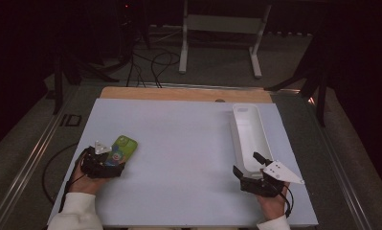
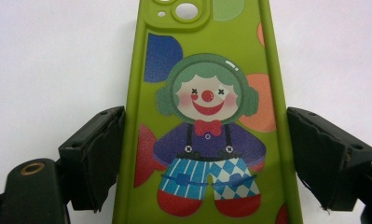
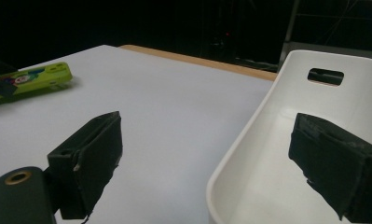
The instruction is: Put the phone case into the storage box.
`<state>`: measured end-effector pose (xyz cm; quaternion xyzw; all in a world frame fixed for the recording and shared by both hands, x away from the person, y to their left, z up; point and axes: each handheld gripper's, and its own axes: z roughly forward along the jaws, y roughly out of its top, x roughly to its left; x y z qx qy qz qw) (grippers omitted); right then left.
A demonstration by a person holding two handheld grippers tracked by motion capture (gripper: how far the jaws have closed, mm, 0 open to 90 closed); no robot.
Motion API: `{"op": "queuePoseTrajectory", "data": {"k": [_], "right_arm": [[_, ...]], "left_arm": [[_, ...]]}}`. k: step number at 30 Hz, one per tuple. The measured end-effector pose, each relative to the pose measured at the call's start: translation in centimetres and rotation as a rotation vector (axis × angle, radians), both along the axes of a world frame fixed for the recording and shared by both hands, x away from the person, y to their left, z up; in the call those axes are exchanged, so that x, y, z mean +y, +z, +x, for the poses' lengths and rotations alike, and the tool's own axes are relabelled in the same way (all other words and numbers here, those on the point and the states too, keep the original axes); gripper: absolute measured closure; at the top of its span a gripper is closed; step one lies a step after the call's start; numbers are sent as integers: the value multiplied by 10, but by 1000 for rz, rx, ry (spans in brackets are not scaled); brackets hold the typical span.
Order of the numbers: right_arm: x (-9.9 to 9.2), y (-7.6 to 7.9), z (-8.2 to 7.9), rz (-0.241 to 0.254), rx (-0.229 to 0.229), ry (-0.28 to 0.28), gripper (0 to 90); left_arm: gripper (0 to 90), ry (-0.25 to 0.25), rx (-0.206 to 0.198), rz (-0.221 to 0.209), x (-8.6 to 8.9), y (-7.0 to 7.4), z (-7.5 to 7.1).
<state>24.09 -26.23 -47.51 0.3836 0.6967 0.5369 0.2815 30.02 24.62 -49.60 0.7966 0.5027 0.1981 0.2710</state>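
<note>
The left tool straddles the phone case, one jaw at each long edge. The left pad looks to be touching the case's side; a thin gap seems to show at the right pad, so I cannot tell whether the grip is made. The case lies flat on the desk, at its near left, its long axis running straight away from this tool, camera cutout at the far end. The right tool stands wide and empty, well apart at the near right, its jaws astride the near rim of the white tray. The left hand is plainly the nearer to the case. The case's near end is cut off below the left gripper view, and the room behind the desk is too dark to read
</note>
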Motion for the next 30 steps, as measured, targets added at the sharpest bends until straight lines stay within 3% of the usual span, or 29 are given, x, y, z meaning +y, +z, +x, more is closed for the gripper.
{"op": "queuePoseTrajectory", "data": {"k": [7, 14, 30], "right_arm": [[1, 1, 1, 0, 9, 8, 96], [1, 1, 2, 5, 12, 11, 96], [3, 1, 3, 5, 30, 26, 94]], "left_arm": [[160, -24, -73, -13, -8, 20, -3], [160, -44, -141, -35, -14, 31, -6], [160, -67, -207, -53, -27, 41, -7]]}}
